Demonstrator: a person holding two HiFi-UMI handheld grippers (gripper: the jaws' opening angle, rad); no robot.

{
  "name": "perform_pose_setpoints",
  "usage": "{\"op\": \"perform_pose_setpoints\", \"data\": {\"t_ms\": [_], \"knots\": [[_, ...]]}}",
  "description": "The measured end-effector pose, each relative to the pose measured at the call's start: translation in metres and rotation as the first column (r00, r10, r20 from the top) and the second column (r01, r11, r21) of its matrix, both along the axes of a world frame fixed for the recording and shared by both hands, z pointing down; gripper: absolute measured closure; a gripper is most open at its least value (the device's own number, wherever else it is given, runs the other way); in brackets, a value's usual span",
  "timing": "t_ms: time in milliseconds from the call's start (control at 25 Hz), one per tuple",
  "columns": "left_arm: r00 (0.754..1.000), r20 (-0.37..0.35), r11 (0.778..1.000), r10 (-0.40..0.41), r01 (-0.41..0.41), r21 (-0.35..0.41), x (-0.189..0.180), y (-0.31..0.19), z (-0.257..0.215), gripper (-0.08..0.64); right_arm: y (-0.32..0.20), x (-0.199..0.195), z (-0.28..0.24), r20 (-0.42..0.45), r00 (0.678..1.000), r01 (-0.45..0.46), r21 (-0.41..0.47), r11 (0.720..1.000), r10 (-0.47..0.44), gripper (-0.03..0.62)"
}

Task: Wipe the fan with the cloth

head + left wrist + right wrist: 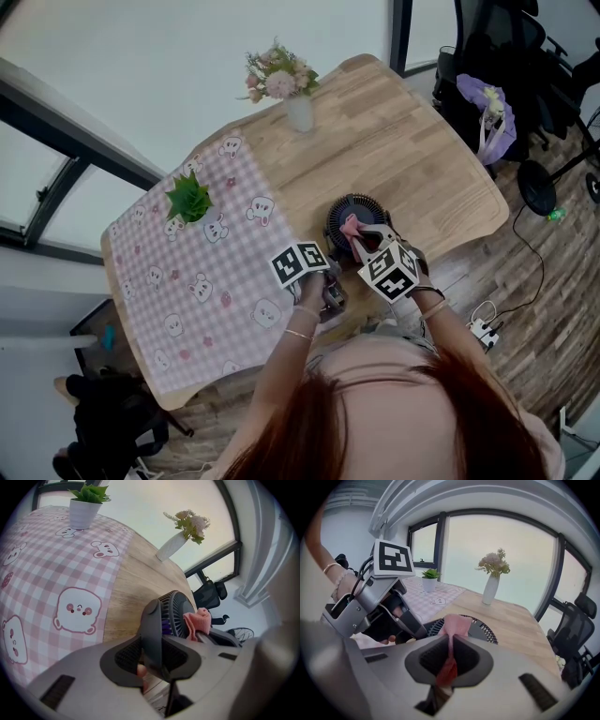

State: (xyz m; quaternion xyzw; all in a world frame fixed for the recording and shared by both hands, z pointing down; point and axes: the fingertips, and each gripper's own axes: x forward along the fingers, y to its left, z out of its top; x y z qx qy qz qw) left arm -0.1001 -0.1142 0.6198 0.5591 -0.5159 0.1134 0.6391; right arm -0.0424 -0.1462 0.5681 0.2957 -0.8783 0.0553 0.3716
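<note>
The fan (352, 217) is a small round unit with a dark housing and a ribbed dark grille. It is located on the bare wood of the table (422, 159), close to the near edge and just beside the checked tablecloth (202, 281). The grille is turned toward the right gripper (450, 657).

The left gripper (155, 654) is clamped on the fan's rear housing, which fills the gap between its jaws. The right gripper's jaws are closed tight on the pink cloth (454, 626), with only the thin fold of fabric between them. The free end of the cloth is bunched ahead of the jaws and laid against the grille. The two grippers are set close together, one on each side of the fan.

A potted plant (189, 198) is placed on the tablecloth, well apart from the fan. A vase of flowers (286, 86) is placed on the wood near the far edge. A black chair (511, 52) and a purple bag (492, 117) are located beyond the table's right end. Between the grippers and the fan, nothing but the cloth is interposed.
</note>
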Motion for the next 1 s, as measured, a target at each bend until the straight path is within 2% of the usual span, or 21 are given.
{"op": "perform_pose_setpoints", "data": {"t_ms": [1000], "knots": [[0.999, 0.016, 0.999, 0.052, -0.052, 0.007, 0.000, -0.001, 0.000, 0.449, -0.009, -0.029, 0.003, -0.050, 0.996, 0.068, -0.070, 0.995, -0.071, 0.569]]}}
